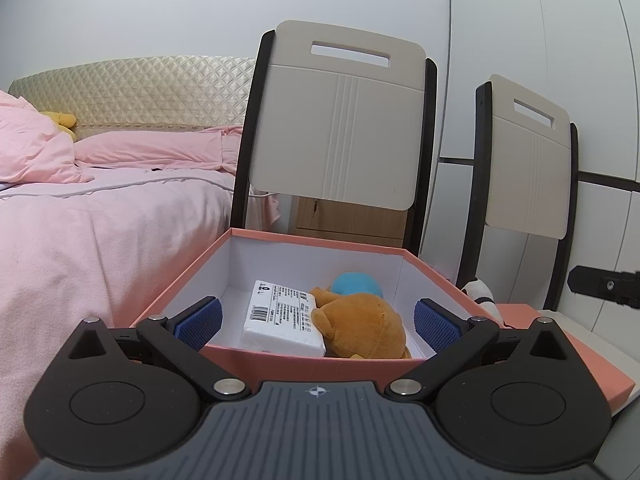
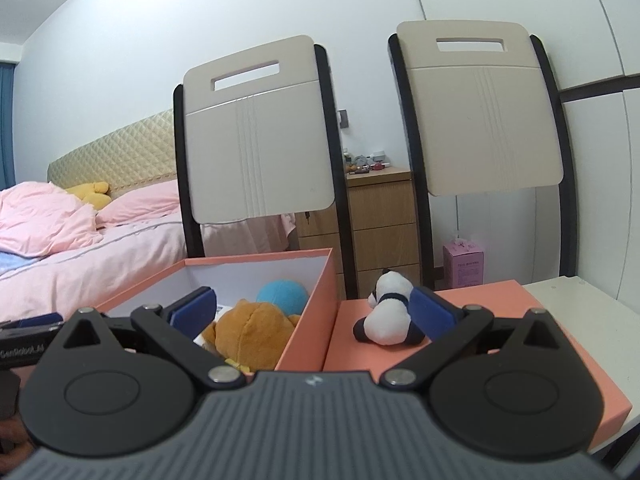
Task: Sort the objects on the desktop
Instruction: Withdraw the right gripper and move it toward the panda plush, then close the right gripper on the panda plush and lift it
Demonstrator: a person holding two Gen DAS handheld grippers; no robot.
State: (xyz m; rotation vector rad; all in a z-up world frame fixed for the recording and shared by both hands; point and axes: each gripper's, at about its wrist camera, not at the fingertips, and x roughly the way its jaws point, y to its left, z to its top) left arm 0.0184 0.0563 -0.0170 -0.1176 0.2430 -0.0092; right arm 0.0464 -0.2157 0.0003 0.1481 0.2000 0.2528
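An open pink box [image 1: 288, 360] with a white inside holds a white tissue pack [image 1: 280, 320], a brown plush toy [image 1: 360, 326] and a blue plush ball [image 1: 358, 285]. My left gripper [image 1: 316, 322] is open and empty, just in front of and above the box's near wall. In the right wrist view the box [image 2: 308, 320] is at the left, with the brown plush [image 2: 252, 332] and the blue ball [image 2: 282, 296] inside. A small panda plush [image 2: 386, 312] sits on the pink lid [image 2: 480, 304] beside the box. My right gripper [image 2: 314, 316] is open and empty; its right finger is next to the panda.
Two beige chair backs [image 2: 256, 140] [image 2: 488, 120] stand behind the box. A bed with pink bedding [image 1: 100, 232] is at the left. A wooden drawer unit [image 2: 380, 224] and a pink carton [image 2: 462, 266] stand behind. The white table edge [image 2: 580, 296] is at the right.
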